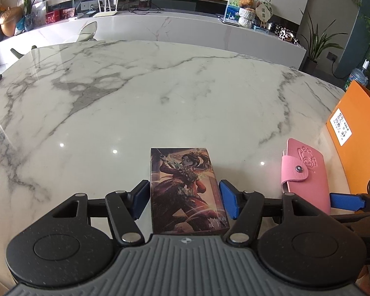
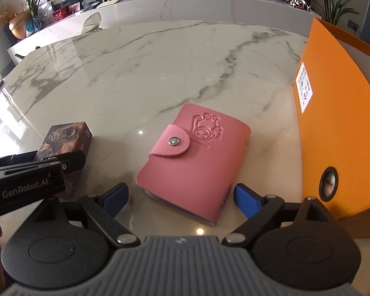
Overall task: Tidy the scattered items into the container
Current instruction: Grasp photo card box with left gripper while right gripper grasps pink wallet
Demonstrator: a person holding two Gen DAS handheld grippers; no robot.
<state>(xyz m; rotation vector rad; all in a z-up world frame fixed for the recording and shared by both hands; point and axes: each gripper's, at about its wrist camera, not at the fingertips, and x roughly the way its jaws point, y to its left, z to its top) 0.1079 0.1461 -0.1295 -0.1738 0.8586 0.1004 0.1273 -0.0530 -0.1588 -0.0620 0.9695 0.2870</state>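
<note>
Inspection of the marble table [image 1: 160, 86] finds two scattered items and one container. The left gripper [image 1: 184, 198] points down at a card box [image 1: 185, 190] printed with a figure in red; the box lies flat on the table between the blue pads [image 1: 228, 201], the left pad appears to meet the box's edge and a narrow gap shows at the right pad, so the fingers are released and not clamping the box. The right gripper [image 2: 181, 199] points down at a pink card holder [image 2: 197, 162], which lies flat with its snap tab fastened and an embossed cartoon on its cover; its near corner sits between the spread blue pads [image 2: 246, 203], with clear table showing on both sides, so these fingers are likewise released and grasp nothing. In the left wrist view the pink card holder [image 1: 304, 172] lies to the right of the card box, apart from it. In the right wrist view the card box [image 2: 66, 143] lies to the left of the holder, partly covered by the black body of the left gripper [image 2: 24, 182]. The orange container [image 2: 338, 128] stands on the table just right of the pink holder, bearing a white printed label [image 2: 304, 88] and a round finger hole [image 2: 329, 183] on its side. Neither item is in the container
</note>
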